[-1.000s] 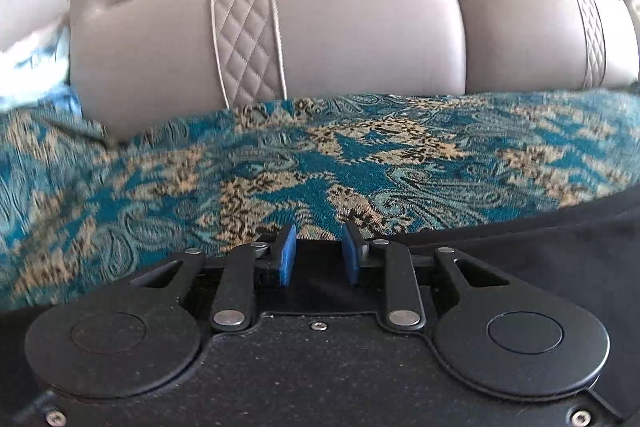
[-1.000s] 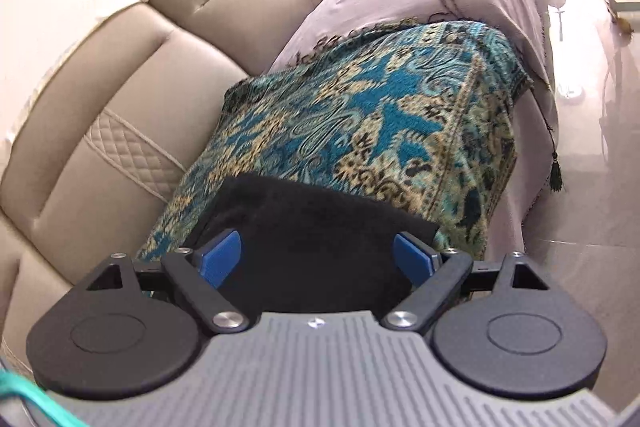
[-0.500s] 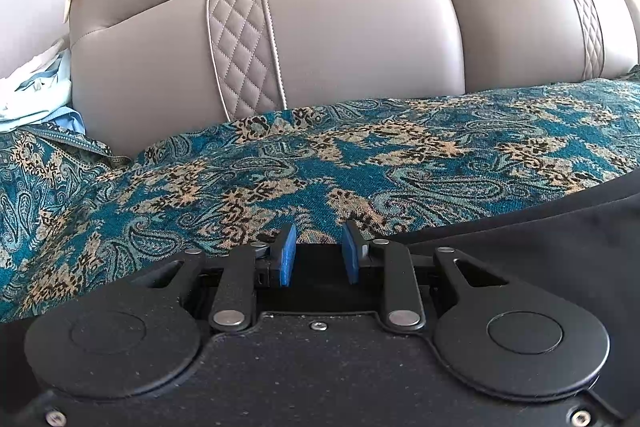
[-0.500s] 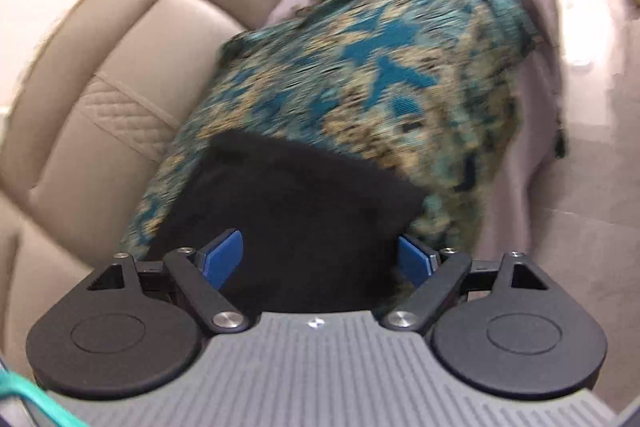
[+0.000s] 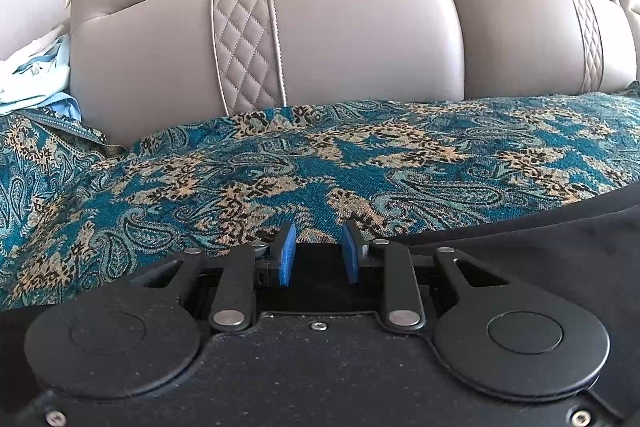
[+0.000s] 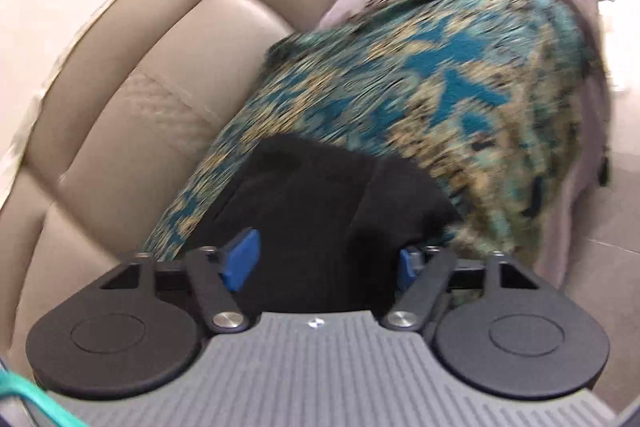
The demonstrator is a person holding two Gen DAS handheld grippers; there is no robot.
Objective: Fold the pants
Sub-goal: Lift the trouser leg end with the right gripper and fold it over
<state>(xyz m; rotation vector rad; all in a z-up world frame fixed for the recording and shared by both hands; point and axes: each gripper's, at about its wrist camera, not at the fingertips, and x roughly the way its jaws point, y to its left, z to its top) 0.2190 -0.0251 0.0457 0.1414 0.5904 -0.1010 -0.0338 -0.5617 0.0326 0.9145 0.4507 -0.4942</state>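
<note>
The soft black pants (image 6: 320, 211) are lying between the right hand-held gripper (image 6: 325, 261) while its jaws are closing. The left hand-held gripper (image 5: 318, 253) is sitting a little apart, black cloth under it; whether it is pinching, I cannot tell. Ahead, a swirly blue blanket (image 5: 360, 163) is covering the smooth couch (image 5: 360, 39).

The left tool (image 5: 316, 253) had a speckled matte-black body with round black discs, silver pivot screws and blue pads. The right tool (image 6: 325, 259) had a ribbed grey housing and blue pads; a teal cable (image 6: 24, 401) crossed its corner.
</note>
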